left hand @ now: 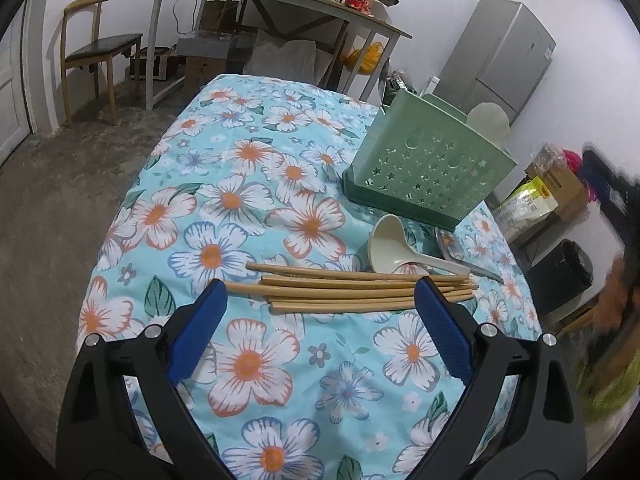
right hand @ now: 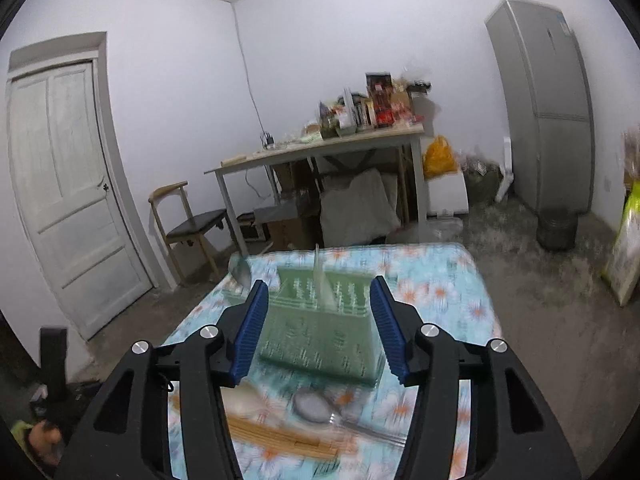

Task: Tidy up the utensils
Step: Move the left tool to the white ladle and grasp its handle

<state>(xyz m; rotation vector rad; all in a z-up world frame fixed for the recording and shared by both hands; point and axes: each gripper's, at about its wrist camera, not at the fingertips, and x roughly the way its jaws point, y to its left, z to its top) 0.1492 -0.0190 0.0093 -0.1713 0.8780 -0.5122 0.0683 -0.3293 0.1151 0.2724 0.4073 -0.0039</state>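
A bundle of wooden chopsticks (left hand: 352, 290) lies on the floral tablecloth (left hand: 248, 208), just beyond my open left gripper (left hand: 320, 296). A cream ladle (left hand: 390, 250) and a metal spoon (left hand: 456, 254) lie behind them. A green perforated utensil holder (left hand: 430, 168) stands at the right, with a cream utensil in it. In the right wrist view my right gripper (right hand: 318, 300) is open and empty, above the holder (right hand: 324, 328). The metal spoon (right hand: 320, 406), the ladle (right hand: 244, 404) and the chopsticks (right hand: 280, 438) lie below it, blurred.
A metal ladle head (right hand: 240, 270) shows at the table's far left edge. Beyond the table stand a cluttered desk (right hand: 320, 148), a chair (right hand: 188, 224), a fridge (right hand: 544, 112) and a door (right hand: 64, 192). Bags and boxes (left hand: 552, 196) sit to the right.
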